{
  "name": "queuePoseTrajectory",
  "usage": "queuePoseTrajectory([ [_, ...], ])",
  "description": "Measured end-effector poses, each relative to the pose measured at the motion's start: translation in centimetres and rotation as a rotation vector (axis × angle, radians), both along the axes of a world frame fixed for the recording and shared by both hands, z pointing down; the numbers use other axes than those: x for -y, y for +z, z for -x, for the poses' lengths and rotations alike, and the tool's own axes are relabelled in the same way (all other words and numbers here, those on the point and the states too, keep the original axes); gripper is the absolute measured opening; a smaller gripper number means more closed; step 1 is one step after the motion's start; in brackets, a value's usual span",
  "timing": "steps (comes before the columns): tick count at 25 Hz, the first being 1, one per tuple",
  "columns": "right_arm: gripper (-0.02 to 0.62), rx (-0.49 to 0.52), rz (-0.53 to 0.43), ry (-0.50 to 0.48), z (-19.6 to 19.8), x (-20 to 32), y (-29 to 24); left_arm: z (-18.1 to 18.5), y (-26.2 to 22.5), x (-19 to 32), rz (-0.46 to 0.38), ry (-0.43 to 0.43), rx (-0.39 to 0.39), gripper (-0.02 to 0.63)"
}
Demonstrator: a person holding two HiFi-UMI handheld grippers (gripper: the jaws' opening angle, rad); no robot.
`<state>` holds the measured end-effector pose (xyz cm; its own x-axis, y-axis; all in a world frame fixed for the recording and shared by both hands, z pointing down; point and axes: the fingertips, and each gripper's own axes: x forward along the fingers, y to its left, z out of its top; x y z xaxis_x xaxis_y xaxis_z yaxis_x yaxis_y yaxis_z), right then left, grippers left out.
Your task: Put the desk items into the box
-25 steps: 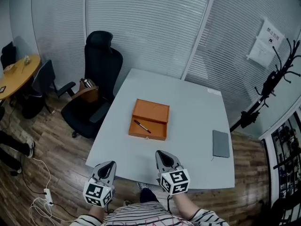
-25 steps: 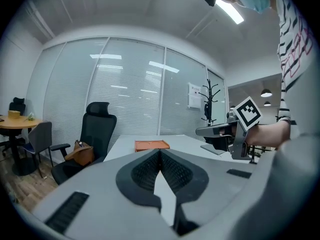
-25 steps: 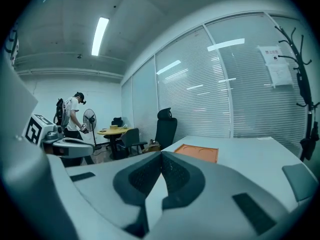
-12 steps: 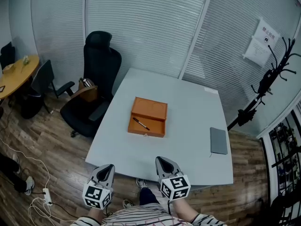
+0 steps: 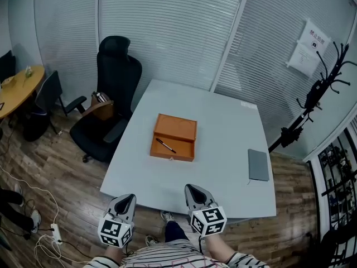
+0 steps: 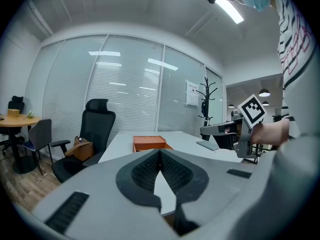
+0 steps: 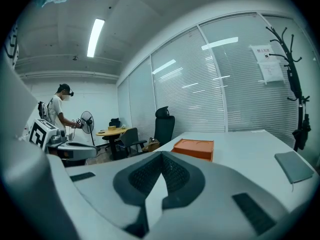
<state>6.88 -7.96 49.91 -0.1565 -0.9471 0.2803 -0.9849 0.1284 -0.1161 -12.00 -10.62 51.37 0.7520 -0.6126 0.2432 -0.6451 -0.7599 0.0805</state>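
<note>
The notebook [image 5: 258, 164] is seen on the counter [image 5: 217, 113], well apart from the box [image 5: 173, 137]. The left gripper [image 5: 127, 197] and right gripper [image 5: 193, 188] are held empty, fingers [image 6: 142, 171] pressed together. The fingers should be spread wide before the notebook is reached.

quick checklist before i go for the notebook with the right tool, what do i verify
1. Orange box open on top: ok.
2. Pen lying inside the box: ok.
3. Grey notebook flat on the table, nothing on it: ok.
4. Right tool empty: ok.
5. Right tool's jaws apart for a grasp: not ok, they are together.
6. Left tool empty, at the near edge: ok.
</note>
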Motion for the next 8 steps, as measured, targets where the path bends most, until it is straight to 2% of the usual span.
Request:
queuePoseTrajectory([
  [8, 0.026, 0.004, 0.007, -0.007, -0.07, 0.97, 0.4, -0.51, 0.14, 0.85, 0.003, -0.001, -0.004, 0.021],
])
